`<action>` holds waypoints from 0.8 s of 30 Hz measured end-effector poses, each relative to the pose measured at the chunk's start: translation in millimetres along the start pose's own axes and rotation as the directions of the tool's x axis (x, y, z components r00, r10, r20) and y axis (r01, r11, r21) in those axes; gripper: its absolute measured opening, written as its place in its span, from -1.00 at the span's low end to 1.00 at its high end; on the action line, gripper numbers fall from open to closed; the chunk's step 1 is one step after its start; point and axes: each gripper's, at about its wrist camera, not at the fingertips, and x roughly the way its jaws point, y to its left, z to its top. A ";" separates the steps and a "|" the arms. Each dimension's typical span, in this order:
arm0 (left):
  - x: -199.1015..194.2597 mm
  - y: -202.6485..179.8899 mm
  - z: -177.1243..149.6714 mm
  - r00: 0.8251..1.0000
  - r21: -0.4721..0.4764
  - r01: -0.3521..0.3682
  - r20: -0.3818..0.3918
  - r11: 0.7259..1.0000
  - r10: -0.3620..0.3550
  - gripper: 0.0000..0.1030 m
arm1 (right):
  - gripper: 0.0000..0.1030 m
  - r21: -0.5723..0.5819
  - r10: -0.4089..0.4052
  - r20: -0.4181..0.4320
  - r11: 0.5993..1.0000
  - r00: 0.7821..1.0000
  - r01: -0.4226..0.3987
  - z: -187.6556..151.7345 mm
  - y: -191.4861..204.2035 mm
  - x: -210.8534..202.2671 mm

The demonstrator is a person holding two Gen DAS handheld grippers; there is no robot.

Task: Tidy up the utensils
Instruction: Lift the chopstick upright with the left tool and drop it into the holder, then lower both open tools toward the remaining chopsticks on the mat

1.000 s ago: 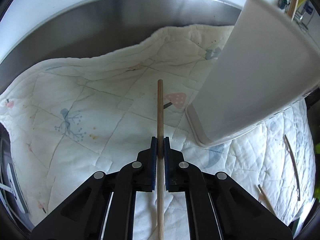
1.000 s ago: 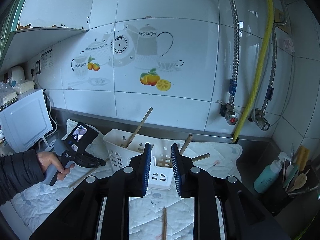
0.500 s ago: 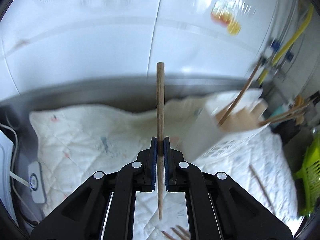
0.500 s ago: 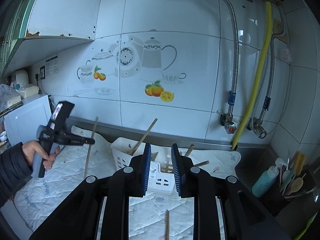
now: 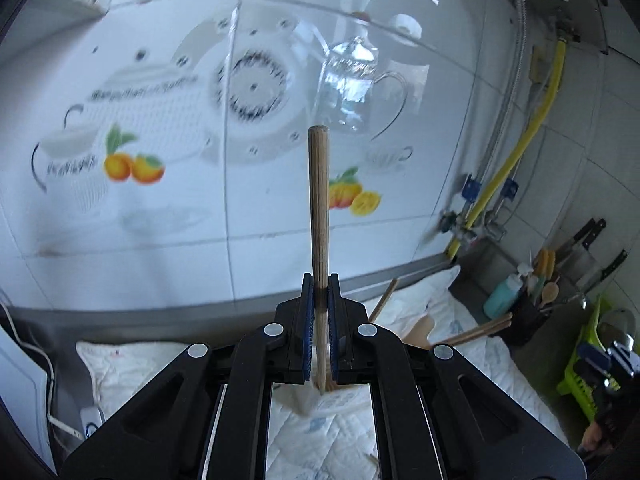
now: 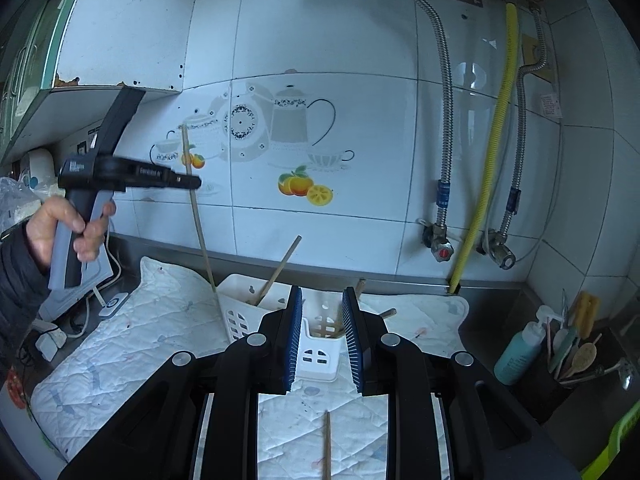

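L gripper (image 5: 320, 280): fingers clamped on a wooden chopstick (image 5: 319, 200), stick upright, blunt end up against the tiled wall (image 5: 160, 240). In R wrist view the L gripper (image 6: 192, 182) sits far left, raised above the tabletop, held by my left hand (image 6: 68, 228); the chopstick (image 6: 196, 208) hangs down from it, lower tip right at the left rim of the white utensil caddy (image 6: 240, 316) — can't tell if tip is inside yet. R gripper (image 6: 322, 332): fingers apart w/ a gap, nothing between them, pointed at the caddy. Caddy stands on the quilted mat (image 6: 132, 332) by the wall, w/ several wooden sticks already leaning in it. One more chopstick (image 6: 327, 444) lies flat on the mat, near side, just below the R fingers. Teal bottle (image 6: 518, 356) and a dark pot of spoons (image 6: 576, 360) far right.
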 end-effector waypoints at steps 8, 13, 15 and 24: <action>28.7 -10.3 -0.1 1.000 -0.031 0.005 -0.018 1.000 -0.006 -0.91 | -0.60 0.029 -0.018 -0.019 0.999 1.000 0.018 -12.5 -15.4 -1.2; 54.8 -7.6 -26.3 0.995 -0.046 0.009 -0.103 0.999 -0.014 -0.90 | -0.58 0.065 -0.005 -0.064 0.998 0.998 0.009 -33.9 -18.8 0.9; 57.8 -7.6 -34.8 0.993 -0.048 0.001 -0.118 0.999 -0.006 -0.87 | -0.58 0.068 -0.002 -0.089 0.998 0.996 0.008 -46.3 -16.4 1.8; 32.4 -21.8 -45.7 0.996 -0.006 0.001 -0.093 1.000 -0.002 -0.39 | -0.55 0.071 -0.009 -0.200 0.997 0.980 0.024 -114.1 -4.8 -2.5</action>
